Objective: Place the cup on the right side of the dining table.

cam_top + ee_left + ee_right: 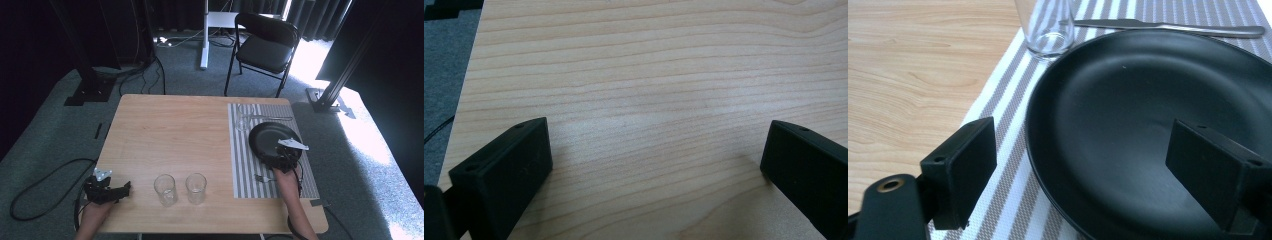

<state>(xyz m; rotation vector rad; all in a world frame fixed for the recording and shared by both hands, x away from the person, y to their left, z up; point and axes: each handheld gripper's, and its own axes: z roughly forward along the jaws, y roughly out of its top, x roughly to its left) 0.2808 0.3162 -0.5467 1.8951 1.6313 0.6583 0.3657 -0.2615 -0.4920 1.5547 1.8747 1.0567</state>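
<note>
My right hand-held gripper [1083, 165] is spread over the black plate [1148, 115] on the striped mat [245, 160] at the worktop's right edge. My left hand-held gripper [656, 165] is spread above the near-left corner.

1. We see a studio-like recording room, not a home: black curtains [30, 45] hang across the frame's top and sides.
2. Dark metal stand legs [90, 80] and loose cables [145, 75] sit on grey carpet [55, 125] at upper left.
3. A folding chair [265, 47] stands at upper centre, behind the wooden table [170, 135].
</note>
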